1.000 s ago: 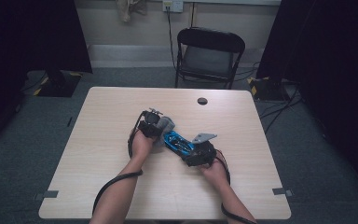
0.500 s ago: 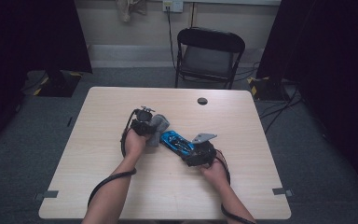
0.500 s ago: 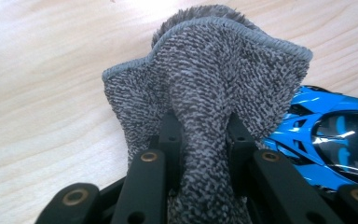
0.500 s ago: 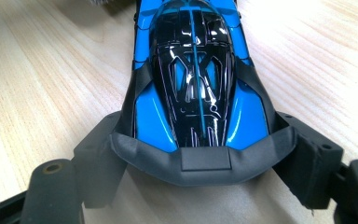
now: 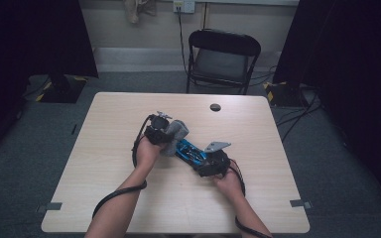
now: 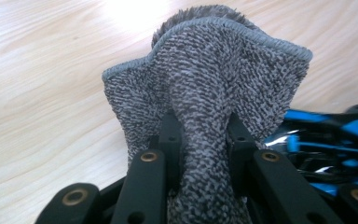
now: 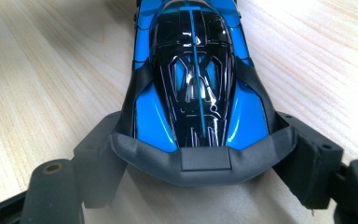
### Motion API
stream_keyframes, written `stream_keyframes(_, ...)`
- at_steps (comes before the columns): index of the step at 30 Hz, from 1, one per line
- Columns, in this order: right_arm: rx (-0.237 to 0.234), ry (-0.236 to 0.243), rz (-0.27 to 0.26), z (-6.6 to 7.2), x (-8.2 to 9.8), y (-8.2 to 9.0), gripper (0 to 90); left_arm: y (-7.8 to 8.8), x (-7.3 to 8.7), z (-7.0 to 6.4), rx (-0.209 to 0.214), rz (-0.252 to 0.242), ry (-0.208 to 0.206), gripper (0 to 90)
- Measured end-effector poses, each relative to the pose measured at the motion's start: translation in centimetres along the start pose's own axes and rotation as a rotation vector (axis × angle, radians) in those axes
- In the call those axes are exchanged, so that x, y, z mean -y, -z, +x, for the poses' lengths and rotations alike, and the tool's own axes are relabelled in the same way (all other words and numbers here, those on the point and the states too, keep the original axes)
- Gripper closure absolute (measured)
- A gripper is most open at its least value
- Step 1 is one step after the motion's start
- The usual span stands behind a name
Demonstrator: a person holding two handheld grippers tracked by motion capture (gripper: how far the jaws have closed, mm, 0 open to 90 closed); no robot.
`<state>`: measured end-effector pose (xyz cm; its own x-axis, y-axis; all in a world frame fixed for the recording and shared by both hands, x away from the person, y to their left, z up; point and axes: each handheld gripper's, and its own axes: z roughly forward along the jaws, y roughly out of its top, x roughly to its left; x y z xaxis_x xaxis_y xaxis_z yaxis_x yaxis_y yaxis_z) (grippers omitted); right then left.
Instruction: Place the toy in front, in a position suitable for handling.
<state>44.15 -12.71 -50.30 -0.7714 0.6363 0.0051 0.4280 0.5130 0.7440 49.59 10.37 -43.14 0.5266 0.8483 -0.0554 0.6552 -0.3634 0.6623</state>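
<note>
Table point(image 5: 104, 198) of pale wood carries the work near its middle, with bare surface on every side out to its edges. Toward twelve o'clock from the hands a small dark round spot point(image 5: 215, 107) sits on the top near the far edge, and past that edge stands a black folding chair point(image 5: 222, 59).

Left gripper point(image 5: 171, 135) has its jaws pinched tight on a bunched fold of grey knitted cloth point(image 6: 205, 88); in the left gripper view the hemmed edge of the cloth flares out above the jaws, and the blue car shows just beside it at three o'clock.

Right gripper point(image 5: 203, 159) lies at about four o'clock from the left one. Its jaws stand fairly wide and clamp the blue and black toy car point(image 7: 193, 79) by the two sides of its dark rear end, the nose pointing away along the table. In the high view the cloth touches the car's far end, between the two grippers.
</note>
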Motion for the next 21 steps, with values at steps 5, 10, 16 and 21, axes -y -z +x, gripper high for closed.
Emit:
stream_keyframes(5, 0.0, 0.0, 0.0, 0.0, 0.0, 0.0, 24.6, 0.1, -0.1, -1.9, 0.05, -0.02, -0.023, 73.7)
stream_keyframes(10, 0.0, 0.0, 0.0, 0.0, 0.0, 0.0, 24.6, -0.4, 0.1, -3.6, 0.094, -0.015, -0.054, 73.7)
stream_keyframes(16, 0.0, 0.0, 0.0, 0.0, 0.0, 0.0, 24.6, -0.6, -0.1, -5.7, 0.129, -0.018, -0.097, 73.6)
stream_keyframes(21, 0.001, 0.001, -0.001, 0.0, 0.0, 0.0, 24.6, -1.2, 0.0, -7.8, 0.177, -0.001, -0.122, 73.7)
